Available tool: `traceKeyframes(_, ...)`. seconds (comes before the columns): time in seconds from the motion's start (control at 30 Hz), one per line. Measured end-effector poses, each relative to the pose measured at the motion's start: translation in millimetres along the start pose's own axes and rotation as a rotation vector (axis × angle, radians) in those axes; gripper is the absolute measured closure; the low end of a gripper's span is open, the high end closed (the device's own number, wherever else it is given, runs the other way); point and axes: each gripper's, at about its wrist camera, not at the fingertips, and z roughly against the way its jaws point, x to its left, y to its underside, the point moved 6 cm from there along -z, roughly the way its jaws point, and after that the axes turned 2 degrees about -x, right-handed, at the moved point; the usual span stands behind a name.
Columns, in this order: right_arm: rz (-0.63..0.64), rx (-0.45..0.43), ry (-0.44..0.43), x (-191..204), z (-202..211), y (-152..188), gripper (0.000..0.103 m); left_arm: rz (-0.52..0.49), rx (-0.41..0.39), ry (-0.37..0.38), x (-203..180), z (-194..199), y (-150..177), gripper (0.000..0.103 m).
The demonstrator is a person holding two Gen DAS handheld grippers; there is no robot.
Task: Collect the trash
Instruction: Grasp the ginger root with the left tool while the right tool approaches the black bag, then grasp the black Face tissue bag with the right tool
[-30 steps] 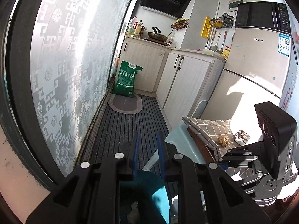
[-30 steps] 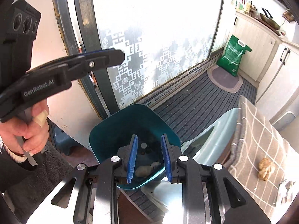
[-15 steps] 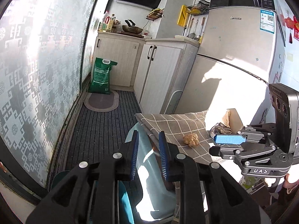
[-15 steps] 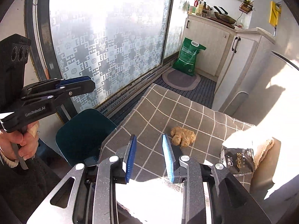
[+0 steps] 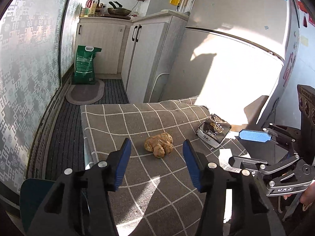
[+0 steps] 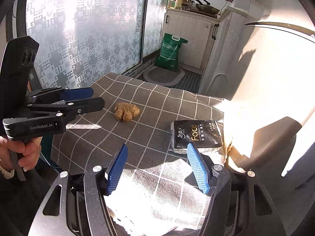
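A brown crumpled lump of trash [image 5: 159, 144] [image 6: 127, 111] lies on the grey checked tablecloth [image 5: 126, 118] [image 6: 149, 106]. A black tissue pack [image 5: 214, 130] [image 6: 196, 135] lies to its right. My left gripper [image 5: 156, 153] hovers just short of the lump, its jaws opening, nothing between them. My right gripper [image 6: 157, 161] hangs over the cloth near the tissue pack, its jaws opening and empty too. The teal trash bin [image 5: 33, 194] shows at the lower left, beside the table. The right gripper appears at the right edge [image 5: 254, 135] of the left wrist view.
A frosted patterned glass door [image 5: 25, 63] runs along the left. A green sack [image 5: 84, 66] and an oval mat [image 5: 84, 92] lie on the striped floor by white cabinets [image 5: 145, 55]. A white fridge [image 5: 236, 59] stands behind the table. A hand [image 6: 23, 153] holds the left gripper's handle.
Both grippers swung from over the teal bin to over the table. Their jaws went from nearly shut to open. The brown lump now lies right in front of the left gripper.
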Motion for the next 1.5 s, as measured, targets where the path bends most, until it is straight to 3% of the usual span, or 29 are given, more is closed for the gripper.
traceKeyframes(0.2, -0.042, -0.003, -0.011, -21, 2, 16, 0.024, -0.013, 0.050, -0.042, -11, -30, 0, 0.033)
traceKeyframes(0.47, -0.073, -0.010, 0.015, -45, -6, 22, 0.013, -0.013, 0.094, -0.108, -8, -52, 5, 0.032)
traceKeyframes(0.53, -0.055, -0.004, 0.019, -45, -10, 22, 0.012, -0.021, 0.105, -0.125, -8, -56, 7, 0.038)
traceKeyframes(0.6, -0.036, 0.003, 0.022, -44, -16, 21, 0.010, -0.023, 0.124, -0.132, -8, -61, 9, 0.052)
traceKeyframes(0.67, -0.043, 0.001, -0.004, -43, -20, 19, 0.009, -0.036, 0.125, -0.147, -8, -63, 10, 0.057)
traceKeyframes(0.9, -0.064, -0.005, -0.016, -50, -33, 12, 0.008, -0.013, 0.108, -0.109, -7, -55, 9, 0.057)
traceKeyframes(1.0, -0.049, -0.002, 0.004, -51, -37, 12, 0.008, -0.006, 0.096, -0.094, -8, -50, 8, 0.057)
traceKeyframes(1.07, -0.045, -0.002, 0.014, -52, -40, 11, 0.002, 0.005, 0.090, -0.080, -7, -47, 7, 0.057)
traceKeyframes(1.5, -0.005, 0.012, 0.112, -44, -49, 9, 0.003, -0.011, 0.093, -0.045, -15, -37, 9, 0.057)
